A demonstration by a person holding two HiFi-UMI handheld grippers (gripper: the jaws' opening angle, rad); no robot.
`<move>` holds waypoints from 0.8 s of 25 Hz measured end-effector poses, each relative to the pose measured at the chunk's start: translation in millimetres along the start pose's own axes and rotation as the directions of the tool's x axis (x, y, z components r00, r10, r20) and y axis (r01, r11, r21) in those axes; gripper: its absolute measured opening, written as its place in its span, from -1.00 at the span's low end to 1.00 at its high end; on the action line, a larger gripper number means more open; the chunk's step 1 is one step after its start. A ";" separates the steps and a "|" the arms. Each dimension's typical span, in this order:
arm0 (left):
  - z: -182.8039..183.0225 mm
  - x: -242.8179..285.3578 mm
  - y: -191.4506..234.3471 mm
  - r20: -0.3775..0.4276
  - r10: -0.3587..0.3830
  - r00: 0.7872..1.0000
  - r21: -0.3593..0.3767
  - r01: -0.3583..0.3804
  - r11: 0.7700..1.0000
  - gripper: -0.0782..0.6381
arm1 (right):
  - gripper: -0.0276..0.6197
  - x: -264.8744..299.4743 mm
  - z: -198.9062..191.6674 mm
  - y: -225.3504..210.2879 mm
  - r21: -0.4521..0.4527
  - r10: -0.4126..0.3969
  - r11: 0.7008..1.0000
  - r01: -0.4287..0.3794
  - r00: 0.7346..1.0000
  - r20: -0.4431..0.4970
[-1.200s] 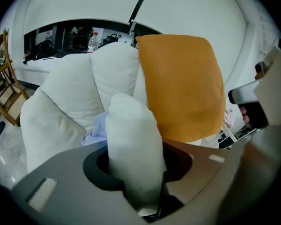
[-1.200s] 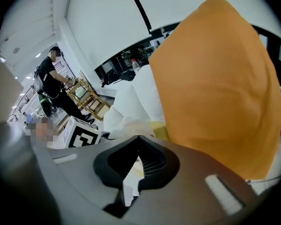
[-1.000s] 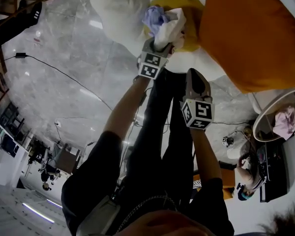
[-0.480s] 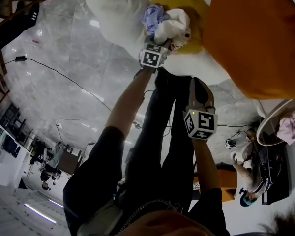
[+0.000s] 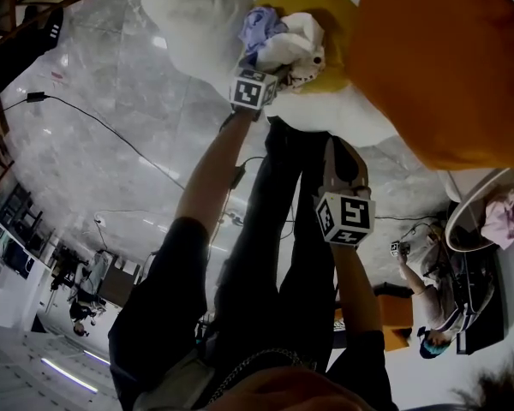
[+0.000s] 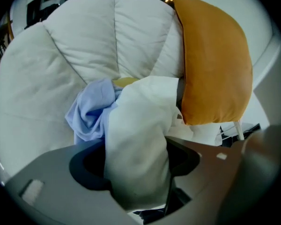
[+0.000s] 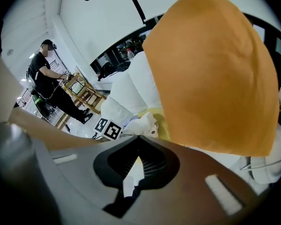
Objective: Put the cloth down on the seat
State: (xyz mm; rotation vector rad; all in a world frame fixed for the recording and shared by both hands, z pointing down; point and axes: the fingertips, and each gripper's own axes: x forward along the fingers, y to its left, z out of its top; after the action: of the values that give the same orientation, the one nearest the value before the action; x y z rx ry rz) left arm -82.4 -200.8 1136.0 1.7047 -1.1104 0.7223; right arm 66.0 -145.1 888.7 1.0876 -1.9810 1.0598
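Note:
A white cloth (image 5: 295, 45) rests bunched against a pale blue cloth (image 5: 259, 26) on the yellow seat pad (image 5: 334, 7) of a puffy white chair (image 5: 188, 24). My left gripper (image 5: 274, 62) reaches into that seat. In the left gripper view the white cloth (image 6: 140, 139) fills the gap of the left gripper (image 6: 136, 146), whose jaws are opening around it; the blue cloth (image 6: 91, 111) lies just left. My right gripper (image 5: 341, 135) hangs back below the chair, shut and empty; its tips (image 7: 138, 137) meet.
A large orange cushion (image 5: 445, 58) leans on the chair's right side, close to both cloths. A round table (image 5: 471, 242) with a pink cloth stands at the right. A cable (image 5: 111, 131) crosses the marble floor. A person (image 7: 47, 83) sits by a wooden chair (image 7: 82, 95).
My left gripper has pushed further up into the seat with the white cloth, which now sits lower on the yellow pad. The right gripper has barely shifted.

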 end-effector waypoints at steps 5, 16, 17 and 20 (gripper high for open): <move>13.6 -34.0 -5.4 0.079 0.079 0.994 0.037 -0.082 0.996 0.19 | -0.91 -8.2 6.2 4.0 -0.014 0.016 1.000 -0.016 1.000 0.000; 36.0 -125.5 -58.8 0.198 0.081 0.977 -0.039 -0.074 0.996 0.07 | -0.91 -52.4 41.8 29.5 -0.088 0.076 0.993 -0.073 0.997 0.024; 36.8 -137.6 -67.0 0.203 0.078 0.976 -0.039 -0.071 0.997 0.00 | -0.91 -58.5 44.4 31.7 -0.098 0.082 0.992 -0.080 0.996 0.020; 41.5 -171.5 -89.2 0.211 0.073 0.975 -0.002 -0.074 0.997 -0.20 | -0.91 -78.8 55.8 37.7 -0.148 0.102 0.984 -0.099 0.995 0.012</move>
State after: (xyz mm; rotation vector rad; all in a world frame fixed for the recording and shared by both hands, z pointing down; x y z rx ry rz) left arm -73.0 -165.8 941.7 1.7837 -1.3243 0.5997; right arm 60.9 -152.0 785.4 0.9316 -2.1128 0.9398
